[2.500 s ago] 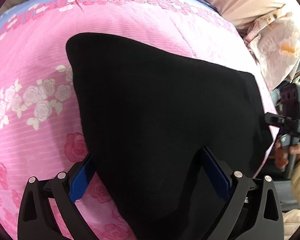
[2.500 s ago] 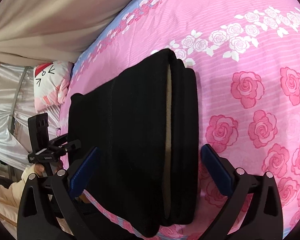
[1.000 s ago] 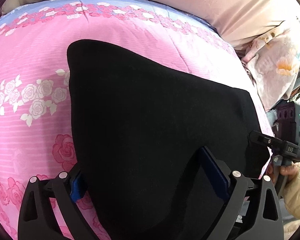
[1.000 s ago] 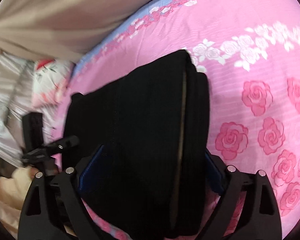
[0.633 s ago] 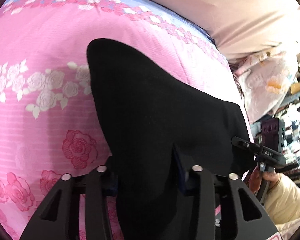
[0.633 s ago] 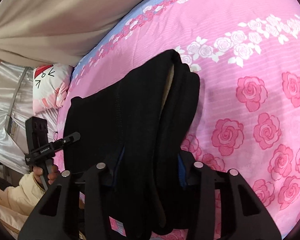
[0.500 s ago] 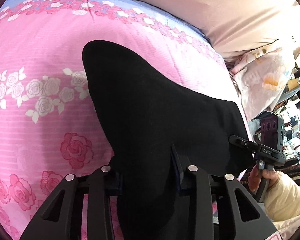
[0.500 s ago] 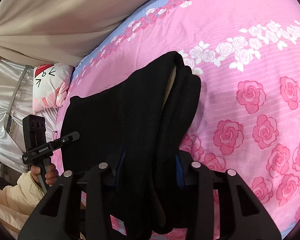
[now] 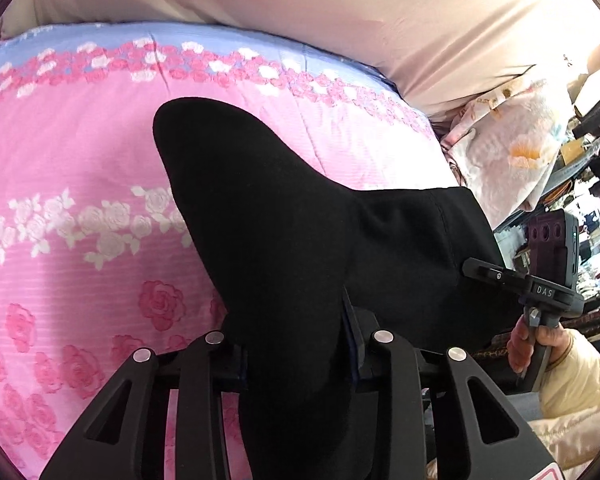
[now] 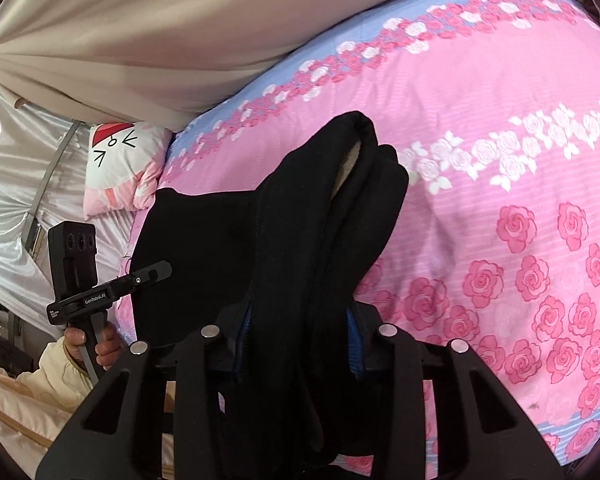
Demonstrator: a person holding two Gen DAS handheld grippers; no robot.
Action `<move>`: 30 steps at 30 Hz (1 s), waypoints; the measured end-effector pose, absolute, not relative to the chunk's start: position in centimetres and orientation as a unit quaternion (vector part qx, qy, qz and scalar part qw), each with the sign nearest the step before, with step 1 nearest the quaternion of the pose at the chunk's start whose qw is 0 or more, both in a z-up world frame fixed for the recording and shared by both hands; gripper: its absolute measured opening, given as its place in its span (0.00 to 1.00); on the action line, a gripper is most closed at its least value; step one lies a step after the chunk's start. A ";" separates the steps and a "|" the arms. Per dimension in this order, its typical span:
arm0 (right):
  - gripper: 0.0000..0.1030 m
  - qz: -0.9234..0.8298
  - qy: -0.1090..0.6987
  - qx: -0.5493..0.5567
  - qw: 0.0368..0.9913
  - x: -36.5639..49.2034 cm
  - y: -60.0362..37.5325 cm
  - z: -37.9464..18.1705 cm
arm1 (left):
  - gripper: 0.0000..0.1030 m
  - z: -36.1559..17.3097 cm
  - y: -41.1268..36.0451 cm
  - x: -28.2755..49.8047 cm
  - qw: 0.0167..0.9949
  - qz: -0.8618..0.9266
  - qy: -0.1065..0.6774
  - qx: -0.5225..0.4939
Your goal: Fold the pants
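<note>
Black pants (image 9: 308,240) are being held at their near edge over a bed covered by a pink rose-print quilt (image 9: 68,152); the far part of the garment is lying on the quilt, and the near part is being drawn up off it into two peaks.

Left tool (image 9: 296,354): narrow, blue pads being pressed onto a bunched fold of the pants. The jaws have just been closing, with cloth between them. From this view the right tool (image 9: 500,276) is being seen at the garment's right corner, gripped by a hand (image 9: 536,344) in a cream sleeve.

Right tool (image 10: 298,342): narrowed onto a thicker stack of folded layers, one blue pad (image 10: 353,344) being pushed against the cloth on each side. These jaws too have just been closing on fabric. A pale lining is being shown between the layers near the far fold. The left tool (image 10: 112,288) is being seen at the left, held by a hand (image 10: 94,348).

Surroundings: beige drape (image 10: 160,32) behind the bed; cartoon-face pillow (image 10: 120,164) beside the quilt's far left corner in the right view; floral pillow (image 9: 512,160) at the quilt's right in the left view.
</note>
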State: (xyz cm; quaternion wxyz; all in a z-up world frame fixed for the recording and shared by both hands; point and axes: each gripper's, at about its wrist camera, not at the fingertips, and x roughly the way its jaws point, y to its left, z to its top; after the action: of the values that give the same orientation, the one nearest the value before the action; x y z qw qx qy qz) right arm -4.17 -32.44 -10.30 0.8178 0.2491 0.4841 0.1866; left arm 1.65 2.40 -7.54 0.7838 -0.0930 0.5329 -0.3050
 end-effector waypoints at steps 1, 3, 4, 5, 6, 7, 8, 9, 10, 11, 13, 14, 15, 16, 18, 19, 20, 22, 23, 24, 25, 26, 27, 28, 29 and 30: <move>0.35 0.187 0.484 0.248 0.818 -4.1 -32.3 -10.0 | 0.29 -7.2 2.5 1.7 0.785 -0.305 0.531 -0.092; 0.35 0.192 0.483 0.244 0.819 -3.9 -32.1 -9.4 | 0.29 -6.5 2.7 1.6 0.787 -0.303 0.529 -0.090; 0.35 0.194 0.483 0.243 0.818 -3.7 -32.1 -9.0 | 0.29 -6.4 2.8 1.7 0.788 -0.303 0.529 -0.090; 0.35 0.196 0.481 0.241 0.820 -3.6 -32.0 -8.7 | 0.29 -6.1 2.9 1.8 0.789 -0.301 0.528 -0.093; 0.35 0.198 0.479 0.238 0.821 -3.3 -31.9 -8.4 | 0.29 -5.9 2.9 1.9 0.790 -0.300 0.527 -0.093; 0.35 0.200 0.478 0.237 0.822 -3.0 -31.9 -8.1 | 0.29 -5.5 2.8 2.1 0.793 -0.297 0.524 -0.094; 0.35 0.203 0.475 0.235 0.824 -2.5 -31.8 -7.7 | 0.29 -5.3 2.9 2.3 0.794 -0.295 0.522 -0.096; 0.35 0.205 0.472 0.234 0.825 -2.1 -31.9 -7.4 | 0.29 -5.0 2.8 2.5 0.796 -0.293 0.520 -0.097; 0.35 0.212 0.467 0.236 0.825 -1.5 -32.0 -6.9 | 0.29 -4.7 2.8 2.8 0.799 -0.289 0.518 -0.099; 0.35 0.216 0.464 0.234 0.826 -1.0 -32.0 -6.7 | 0.29 -4.3 2.8 3.1 0.802 -0.286 0.515 -0.101; 0.35 0.225 0.459 0.234 0.827 0.0 -32.2 -6.2 | 0.29 -3.7 2.9 3.8 0.811 -0.274 0.508 -0.101; 0.35 0.229 0.457 0.231 0.828 0.6 -32.2 -5.9 | 0.29 -3.3 2.9 4.3 0.815 -0.272 0.501 -0.101; 0.35 0.230 0.454 0.227 0.830 1.1 -32.1 -5.6 | 0.29 -3.1 3.0 4.7 0.817 -0.272 0.498 -0.101; 0.35 0.229 0.452 0.226 0.832 1.9 -32.0 -5.2 | 0.29 -3.0 3.1 5.1 0.818 -0.274 0.495 -0.102; 0.35 0.226 0.445 0.232 0.835 2.8 -31.6 -4.7 | 0.29 -2.7 3.4 6.9 0.817 -0.283 0.493 -0.100; 0.35 0.219 0.441 0.232 0.839 3.4 -31.3 -4.3 | 0.29 -2.6 3.6 7.8 0.816 -0.289 0.491 -0.097; 0.35 0.215 0.439 0.231 0.841 3.9 -30.8 -4.1 | 0.29 -2.5 3.8 8.7 0.816 -0.293 0.489 -0.095; 0.35 0.210 0.431 0.230 0.847 5.4 -30.2 -3.6 | 0.29 -2.1 4.3 10.8 0.816 -0.302 0.485 -0.087; 0.35 0.208 0.428 0.231 0.849 6.2 -29.9 -3.4 | 0.29 -1.7 4.5 12.2 0.818 -0.307 0.480 -0.079; 0.35 0.207 0.423 0.230 0.852 7.3 -29.7 -3.2 | 0.29 -1.4 4.4 13.3 0.820 -0.311 0.475 -0.071; 0.35 0.205 0.418 0.227 0.855 8.2 -29.3 -3.0 | 0.29 -1.1 4.4 14.9 0.824 -0.313 0.469 -0.061; 0.35 0.204 0.412 0.223 0.860 9.6 -29.2 -2.8 | 0.29 -0.9 4.5 15.9 0.825 -0.314 0.467 -0.059; 0.35 0.200 0.406 0.221 0.864 10.9 -29.1 -2.8 | 0.29 -0.8 4.5 17.4 0.826 -0.316 0.464 -0.058; 0.35 0.198 0.403 0.222 0.866 11.9 -29.1 -2.8 | 0.29 -0.8 4.3 18.4 0.827 -0.315 0.462 -0.056; 0.35 0.197 0.399 0.224 0.867 13.4 -29.2 -2.9 | 0.29 -0.8 4.2 19.9 0.829 -0.314 0.459 -0.054; 0.35 0.196 0.397 0.224 0.868 14.5 -29.2 -3.0 | 0.29 -1.0 4.2 21.2 0.830 -0.312 0.458 -0.052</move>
State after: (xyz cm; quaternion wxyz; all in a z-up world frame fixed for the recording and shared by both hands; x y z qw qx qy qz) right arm 14.51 -29.24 -2.98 0.8680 0.2238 0.3973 0.1963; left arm 21.15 4.15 -0.99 0.8304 -0.0523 0.4585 -0.3124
